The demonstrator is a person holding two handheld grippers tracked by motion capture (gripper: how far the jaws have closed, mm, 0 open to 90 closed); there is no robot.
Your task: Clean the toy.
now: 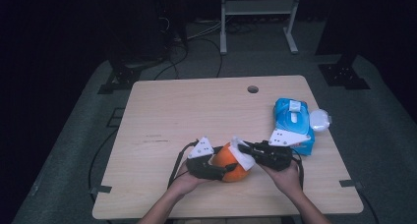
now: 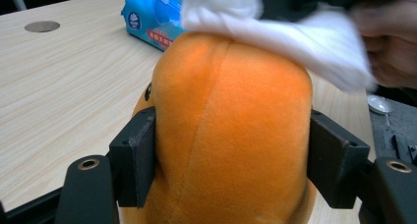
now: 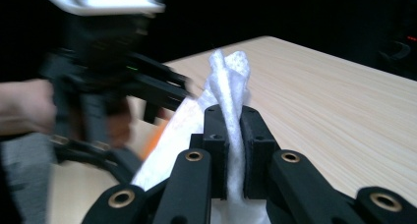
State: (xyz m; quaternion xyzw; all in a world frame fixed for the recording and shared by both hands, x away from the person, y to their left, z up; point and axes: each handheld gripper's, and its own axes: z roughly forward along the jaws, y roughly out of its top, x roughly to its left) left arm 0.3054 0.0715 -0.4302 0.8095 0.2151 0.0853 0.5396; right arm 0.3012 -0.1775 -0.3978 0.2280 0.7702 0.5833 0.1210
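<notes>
We take the orange plush toy as landmark; it sits near the front edge of the pale wood-grain table. The left gripper clasps the toy, a black pad pressing into each flank, as the left gripper view shows. The right gripper, just right of the toy, pinches a white wipe tightly between nearly closed jaws and lays it over the toy's top. Beyond the toy, toward the table's right edge, we see a blue pack of wipes; its red strip and round badge carry print too small to read. A clear lid lies just beside that pack. Far behind the toy, a round cable hole pierces the tabletop. Grey carpet, cables and a white frame occupy the dark room.
</notes>
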